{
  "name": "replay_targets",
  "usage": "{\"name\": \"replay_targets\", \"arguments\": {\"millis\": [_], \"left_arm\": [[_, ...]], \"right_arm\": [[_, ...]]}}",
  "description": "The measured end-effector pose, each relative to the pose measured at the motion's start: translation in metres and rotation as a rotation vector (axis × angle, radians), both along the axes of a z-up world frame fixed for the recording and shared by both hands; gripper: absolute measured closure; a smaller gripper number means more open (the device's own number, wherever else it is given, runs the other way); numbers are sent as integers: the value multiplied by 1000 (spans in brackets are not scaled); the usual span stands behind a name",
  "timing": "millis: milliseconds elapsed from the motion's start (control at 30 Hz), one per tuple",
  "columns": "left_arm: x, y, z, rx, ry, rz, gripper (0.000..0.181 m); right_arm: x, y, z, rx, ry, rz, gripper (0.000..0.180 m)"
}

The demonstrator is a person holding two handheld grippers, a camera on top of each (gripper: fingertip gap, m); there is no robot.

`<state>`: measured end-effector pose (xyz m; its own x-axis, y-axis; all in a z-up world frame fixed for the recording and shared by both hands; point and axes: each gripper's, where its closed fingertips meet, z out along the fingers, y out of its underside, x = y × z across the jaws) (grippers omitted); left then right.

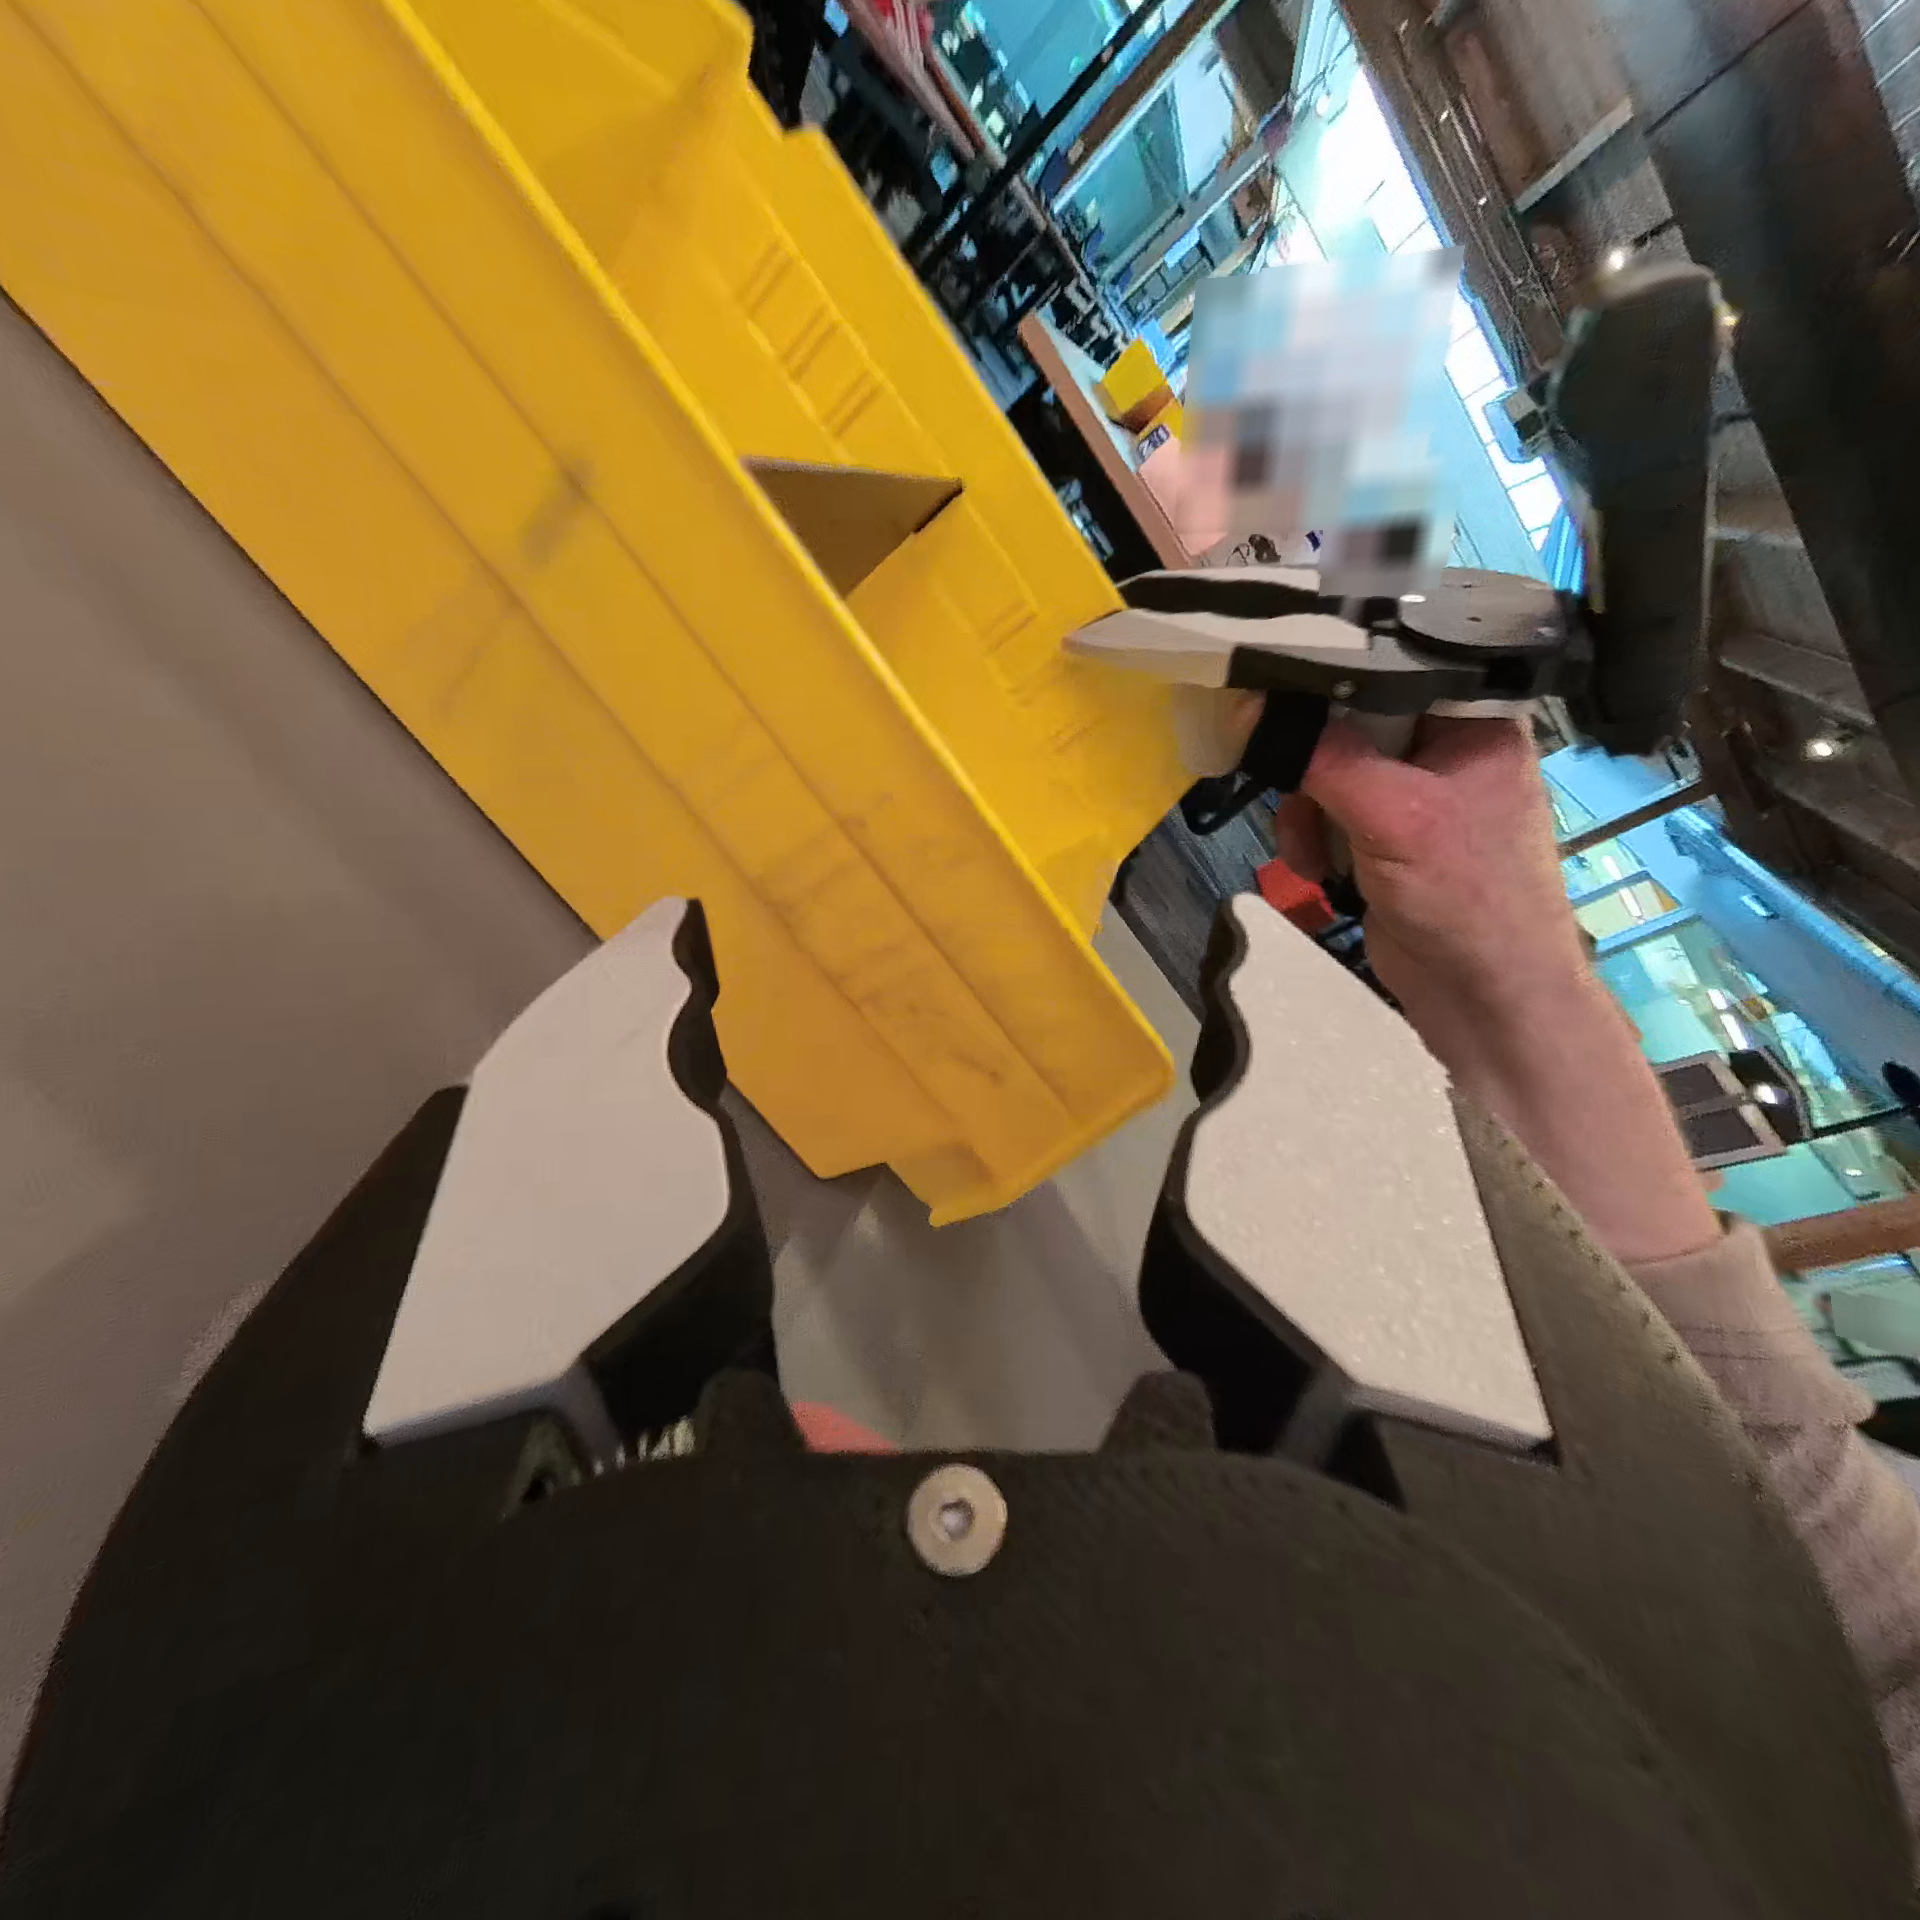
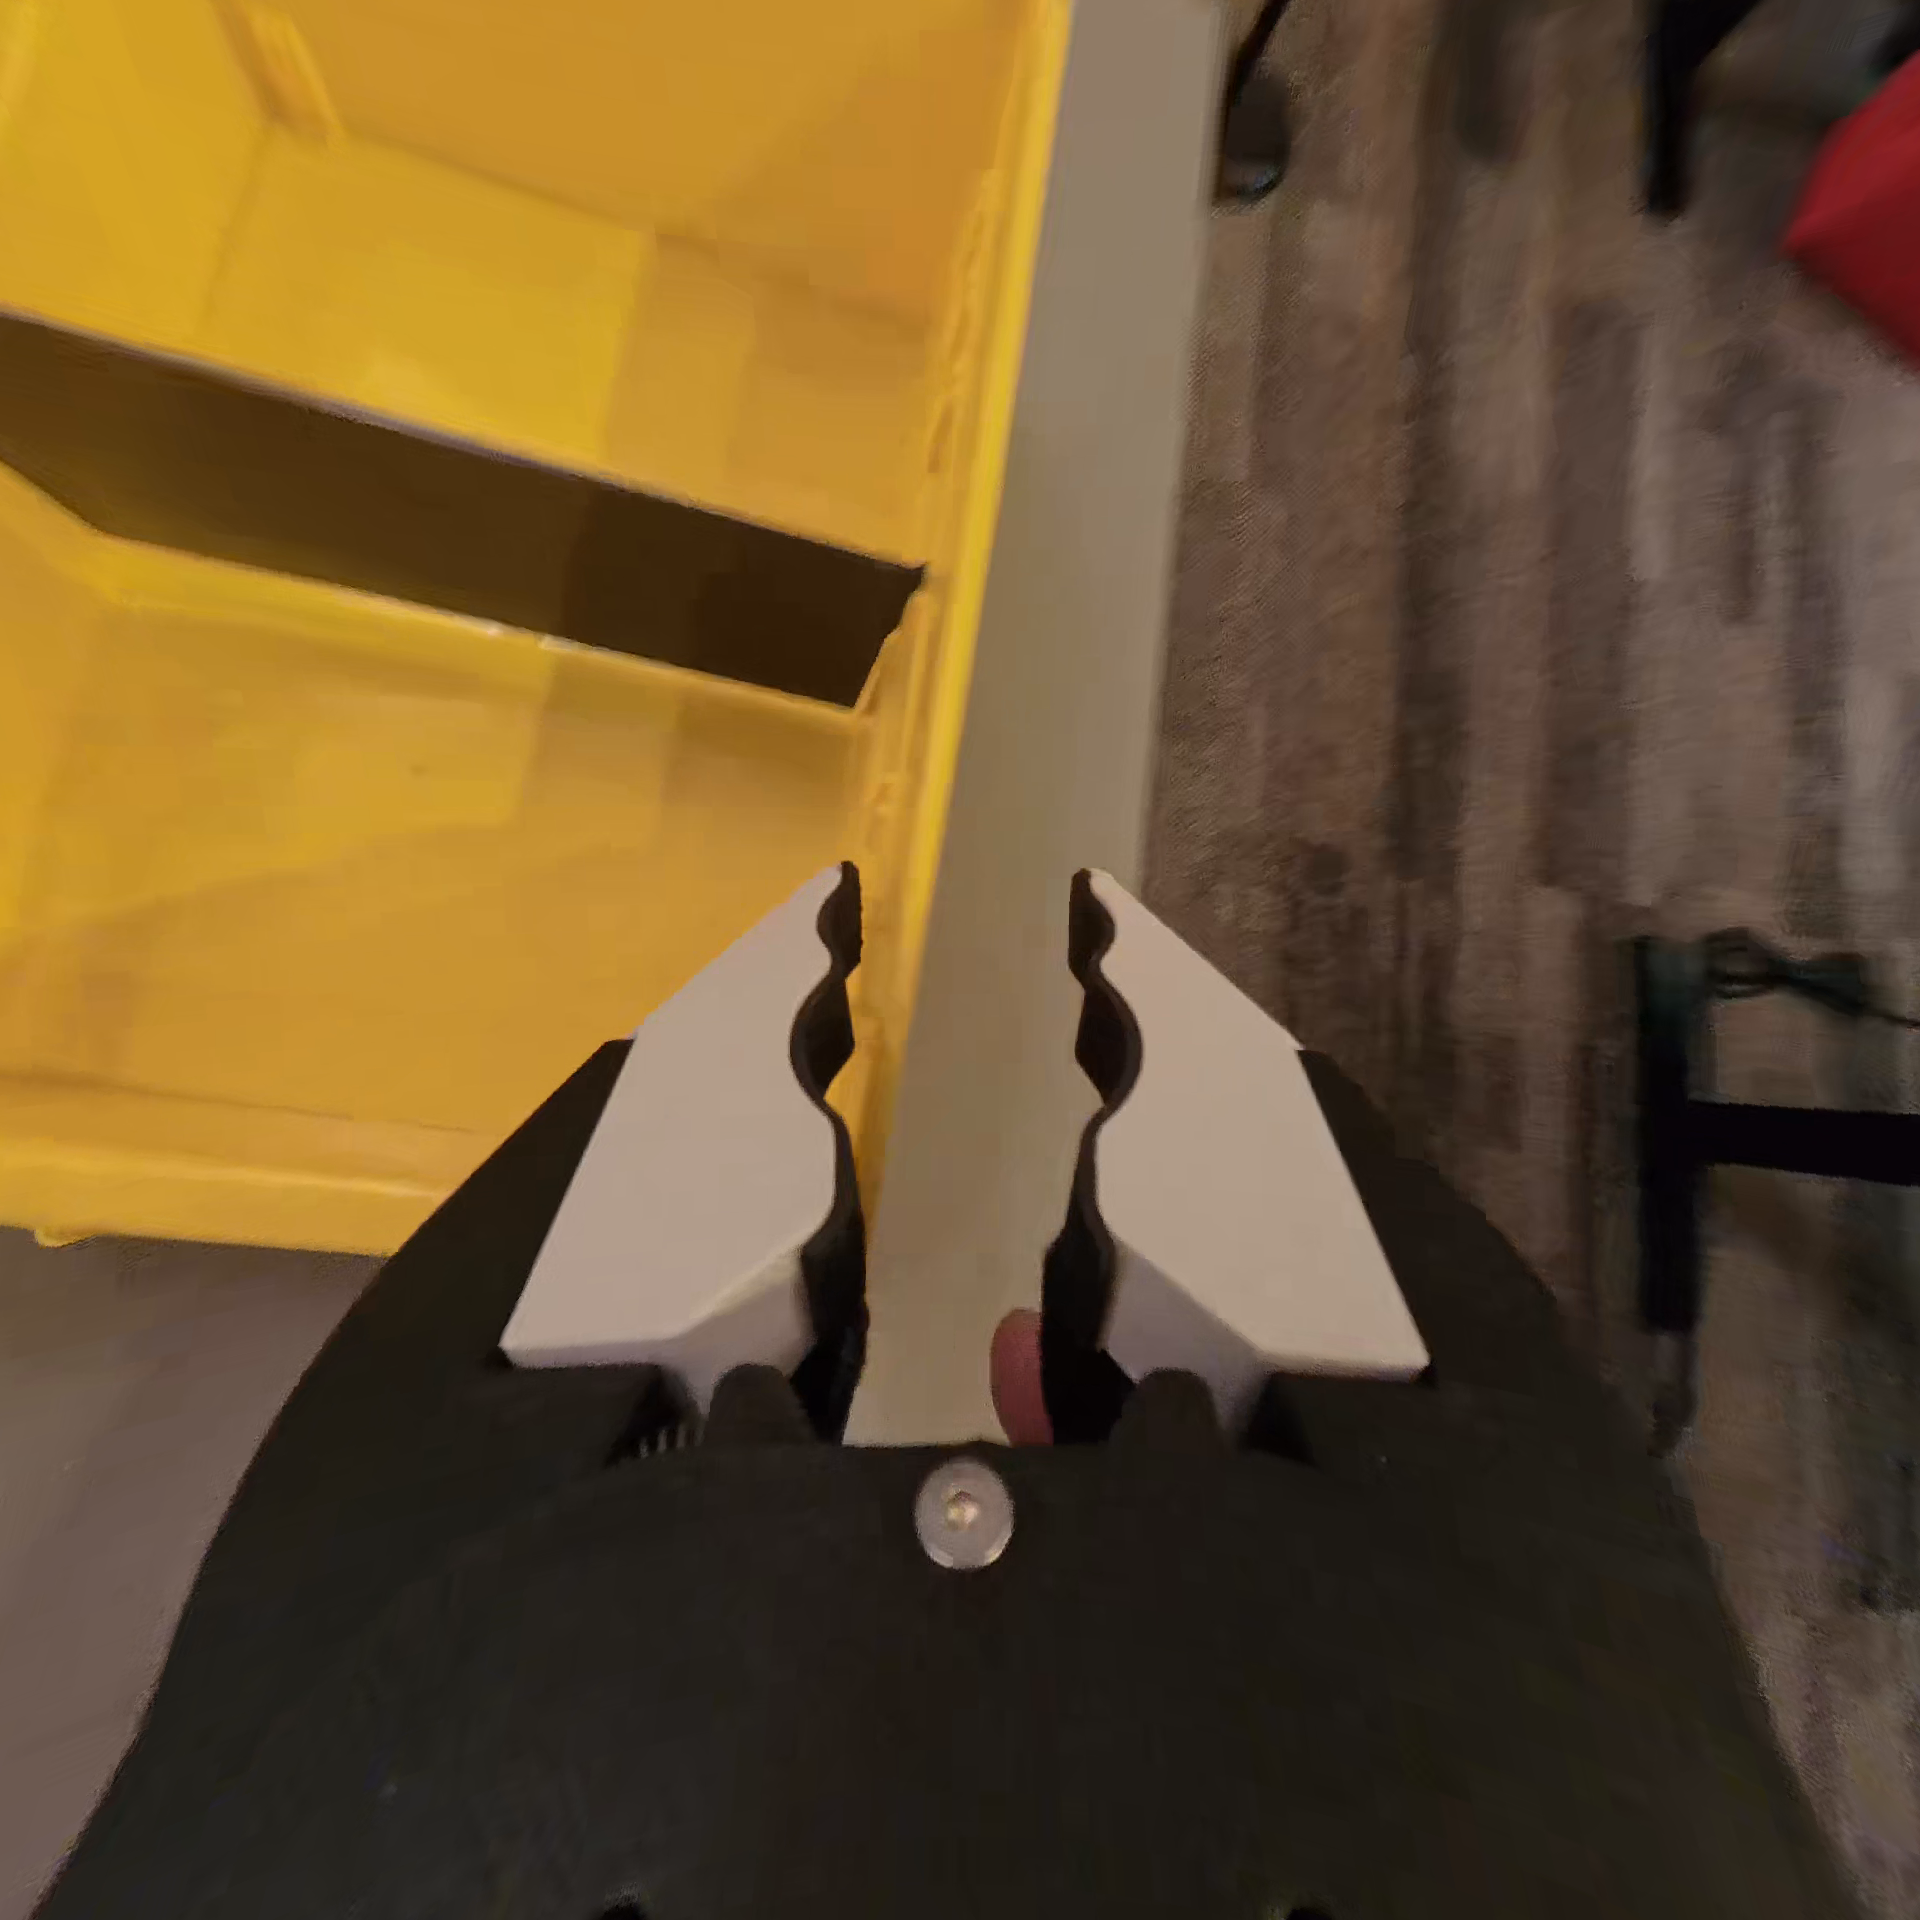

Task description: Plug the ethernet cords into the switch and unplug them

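With my left gripper [image 1: 961, 920] spread wide and my right gripper [image 2: 966, 883] half open, fingers empty, by the yellow plastic bin [image 1: 582, 540] on the grey worktop [image 1: 187, 790], neither cords nor switch show, so I judge finding them comes next.

Daylight floods from windows [image 1: 1382, 187] beyond the left tool [image 1: 961, 914], blowing them out to white-blue glare. The yellow bin [image 1: 582, 540] ahead is motion-smeared and bent by wide-angle distortion. In the right wrist view, warm, dim light; the floor [image 2: 1507, 623] right of the tool streaks with blur.
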<state>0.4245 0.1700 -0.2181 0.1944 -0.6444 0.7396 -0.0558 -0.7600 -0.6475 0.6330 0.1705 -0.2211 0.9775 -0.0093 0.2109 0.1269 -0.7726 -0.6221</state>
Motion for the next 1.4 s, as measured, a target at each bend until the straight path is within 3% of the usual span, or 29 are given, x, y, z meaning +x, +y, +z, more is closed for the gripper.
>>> {"name": "replay_targets", "arguments": {"millis": [167,233,433,500,700,900,1200,1400], "left_arm": [[-53,7,59,199,-69,33,90],[-83,9,89,310,-95,36,99],[-191,20,160,644,-85,101,129],[-228,29,174,736,-52,152,131],[-320,59,182,876,113,232,128],[-376,86,178,905,89,329,129],[-391,109,162,899,130,333,129],[-418,123,166,970,260,369,124]], "right_arm": [[-49,-7,100,300,-109,130,138],[-99,-6,131,376,-78,244,137],[-283,8,193,523,71,645,155],[-340,13,206,541,131,748,162],[-471,29,249,661,281,955,156],[-534,52,252,696,367,1063,153],[-540,70,212,760,577,1065,157],[-536,82,192,687,472,1060,150]]}}
